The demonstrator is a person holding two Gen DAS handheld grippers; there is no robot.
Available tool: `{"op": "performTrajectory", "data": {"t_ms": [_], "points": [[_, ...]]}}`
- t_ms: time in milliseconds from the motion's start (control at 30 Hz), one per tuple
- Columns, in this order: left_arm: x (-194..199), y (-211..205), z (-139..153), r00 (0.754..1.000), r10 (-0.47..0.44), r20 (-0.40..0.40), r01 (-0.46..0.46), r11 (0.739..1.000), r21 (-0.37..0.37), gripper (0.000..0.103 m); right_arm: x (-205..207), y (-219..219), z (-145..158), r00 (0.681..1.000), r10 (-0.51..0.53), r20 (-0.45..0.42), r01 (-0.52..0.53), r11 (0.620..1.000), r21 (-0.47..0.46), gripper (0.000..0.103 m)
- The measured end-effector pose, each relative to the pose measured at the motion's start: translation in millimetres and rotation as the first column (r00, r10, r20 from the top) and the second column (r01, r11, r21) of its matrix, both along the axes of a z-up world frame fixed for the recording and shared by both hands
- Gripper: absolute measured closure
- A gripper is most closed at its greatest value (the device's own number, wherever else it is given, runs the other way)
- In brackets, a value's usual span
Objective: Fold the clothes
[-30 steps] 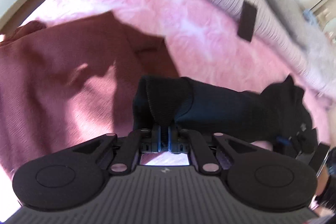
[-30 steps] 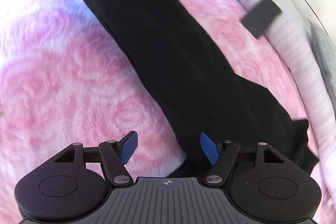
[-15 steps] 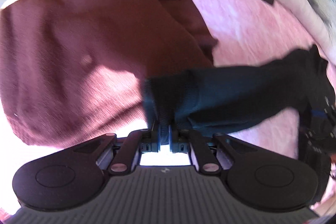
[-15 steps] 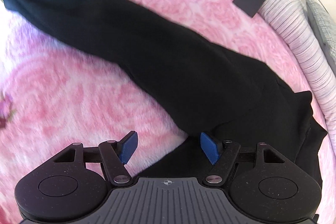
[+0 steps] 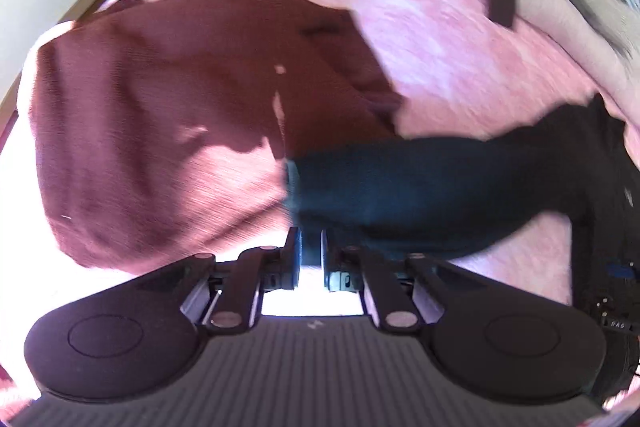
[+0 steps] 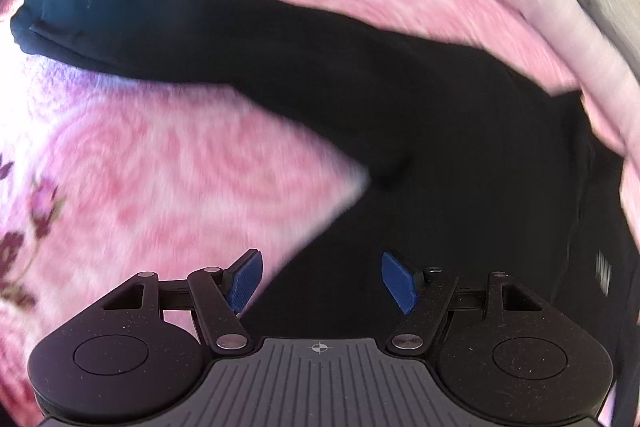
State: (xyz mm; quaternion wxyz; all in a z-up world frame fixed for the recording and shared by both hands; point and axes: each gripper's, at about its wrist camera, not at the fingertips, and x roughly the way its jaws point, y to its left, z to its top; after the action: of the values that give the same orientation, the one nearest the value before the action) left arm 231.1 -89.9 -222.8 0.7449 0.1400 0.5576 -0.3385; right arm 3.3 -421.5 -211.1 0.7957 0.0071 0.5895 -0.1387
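On the pink blanket [image 6: 172,163], a black garment [image 6: 460,131] lies spread, its sleeve [image 6: 168,15] stretched out long toward a maroon garment [image 5: 152,131] at the far left. Left claw [image 5: 311,259]: jaws together, clamped on the sleeve's cuff [image 5: 316,187], so the sleeve's long axis runs rightward from this claw to the black body. Right claw [image 6: 320,281]: blue pads [image 6: 244,279] apart, holding nothing, poised over the body near the sleeve's root. Judged: the left claw, at the cuff, is placed to carry the sleeve rightward across the body.
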Motion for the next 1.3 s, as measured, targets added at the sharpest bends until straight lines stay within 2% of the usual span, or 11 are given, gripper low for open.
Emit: {"op": "performTrajectory", "data": {"t_ms": [167,300,433,600,700,867,900,933,967,1133,1300], "points": [[-66.8,-35.6,8.0,0.991,-0.129,-0.016,0.129,0.991,-0.023,0.089,-76.5,-1.2,23.7,0.993,-0.122,-0.004,0.122,0.992,0.01,0.033],[-137.1,-62.1,19.0,0.972,-0.237,0.001,0.237,0.971,-0.026,0.084,-157.5,-11.0,39.9,0.977,-0.212,-0.015,0.212,0.977,-0.005,0.033],[-214.8,-75.7,29.6,0.954,-0.299,0.031,0.299,0.954,0.006,0.082,-248.0,-28.7,50.7,0.949,-0.314,-0.012,0.314,0.949,-0.001,0.033],[-319.2,-83.8,43.1,0.949,-0.312,0.05,0.309,0.949,0.054,0.08,-344.5,-50.1,70.7,0.927,-0.373,0.039,0.371,0.928,0.034,0.033],[-370.8,-86.7,59.7,0.949,-0.309,0.064,0.304,0.949,0.083,0.075,-384.3,-62.4,89.9,0.92,-0.385,0.073,0.382,0.922,0.061,0.033],[-431.6,-91.1,90.9,0.943,-0.32,0.091,0.308,0.943,0.123,0.066,-423.8,-85.6,138.0,0.908,-0.392,0.151,0.391,0.92,0.036,0.033],[-439.1,-93.1,97.5,0.939,-0.329,0.104,0.315,0.94,0.134,0.062,-429.6,-90.3,146.1,0.902,-0.399,0.165,0.401,0.916,0.024,0.027],[-446.4,-95.0,104.1,0.934,-0.338,0.118,0.321,0.936,0.144,0.06,-432.5,-92.0,153.9,0.897,-0.406,0.176,0.41,0.912,0.018,0.005],[-448.7,-95.0,110.8,0.929,-0.345,0.136,0.324,0.933,0.155,0.059,-434.1,-92.9,160.7,0.893,-0.411,0.185,0.414,0.91,0.025,0.0],[-447.3,-82.2,145.4,0.927,-0.306,0.218,0.276,0.948,0.159,0.057,-433.8,-91.1,187.8,0.885,-0.414,0.211,0.409,0.91,0.069,0.0],[-447.1,-65.9,169.9,0.931,-0.237,0.277,0.21,0.97,0.123,0.055,-420.5,-91.4,206.8,0.909,-0.363,0.203,0.348,0.931,0.106,0.0]]}}
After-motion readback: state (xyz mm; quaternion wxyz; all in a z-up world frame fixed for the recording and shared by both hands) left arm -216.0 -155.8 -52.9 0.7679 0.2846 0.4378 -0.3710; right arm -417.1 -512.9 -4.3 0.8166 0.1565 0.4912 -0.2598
